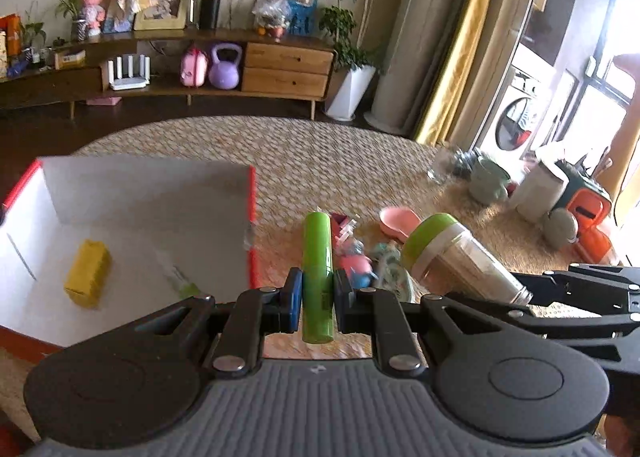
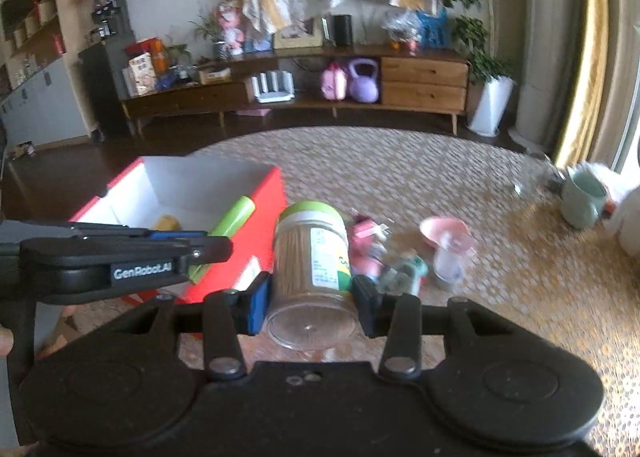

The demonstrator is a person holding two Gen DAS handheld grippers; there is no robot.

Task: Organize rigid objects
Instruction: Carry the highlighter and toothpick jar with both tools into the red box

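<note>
My left gripper (image 1: 318,299) is shut on a green cylinder (image 1: 317,257), held lengthwise above the woven rug just right of the red box (image 1: 252,217). Inside that white-lined box lies a yellow block (image 1: 87,273). My right gripper (image 2: 310,299) is shut on a clear jar with a green lid (image 2: 312,253), its base toward the camera. In the left wrist view the same jar (image 1: 452,257) hangs to the right, with the right gripper's arm behind it. The right wrist view shows the green cylinder (image 2: 232,223) and the left gripper's body at the left, over the red box (image 2: 264,209).
Small toys (image 1: 360,261) and a pink scoop (image 1: 400,219) lie on the rug (image 1: 320,153) past the grippers. A green mug (image 2: 582,193) and white containers stand at the far right. A wooden sideboard (image 2: 424,85) runs along the back wall.
</note>
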